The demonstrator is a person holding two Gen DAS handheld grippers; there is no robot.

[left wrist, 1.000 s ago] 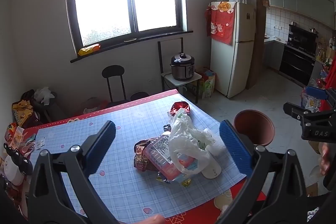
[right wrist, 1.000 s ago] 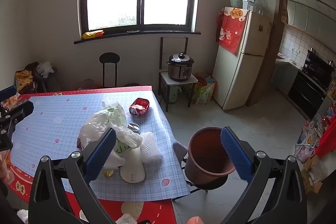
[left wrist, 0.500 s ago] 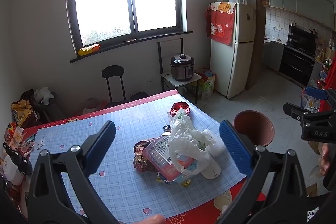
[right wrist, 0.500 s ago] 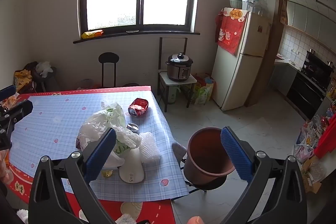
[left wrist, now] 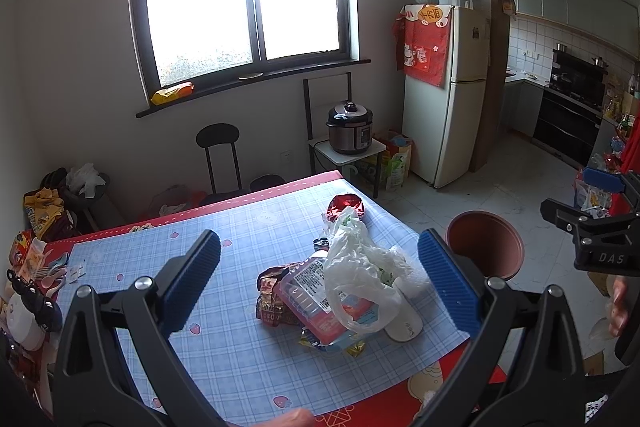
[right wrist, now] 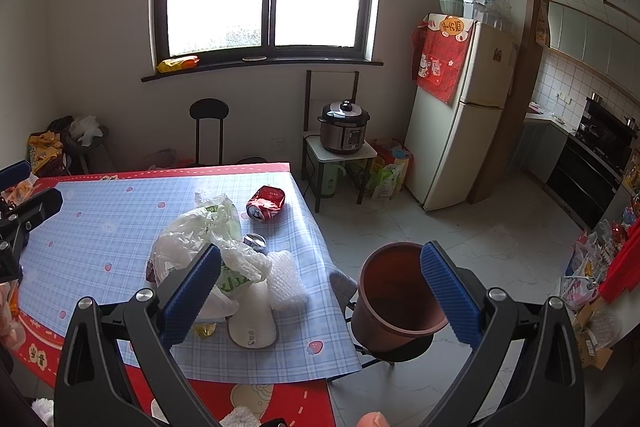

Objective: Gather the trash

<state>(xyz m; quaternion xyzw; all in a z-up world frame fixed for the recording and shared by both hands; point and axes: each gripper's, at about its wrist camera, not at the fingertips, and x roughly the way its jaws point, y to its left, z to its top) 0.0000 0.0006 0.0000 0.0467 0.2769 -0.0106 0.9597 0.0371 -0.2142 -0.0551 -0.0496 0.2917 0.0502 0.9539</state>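
A heap of trash lies on the blue checked tablecloth: a white plastic bag, snack wrappers, a white paper cup on its side and a crushed red can. In the right wrist view I see the bag, the red can, a silver can, bubble wrap and the cup. A brown bin stands beside the table's right edge; it also shows in the left wrist view. My left gripper and right gripper are open, empty, above the table.
A fridge, a rice cooker on a small stand, and a black stool stand along the far wall. Clutter sits at the table's left end. Bags lie on the floor at right.
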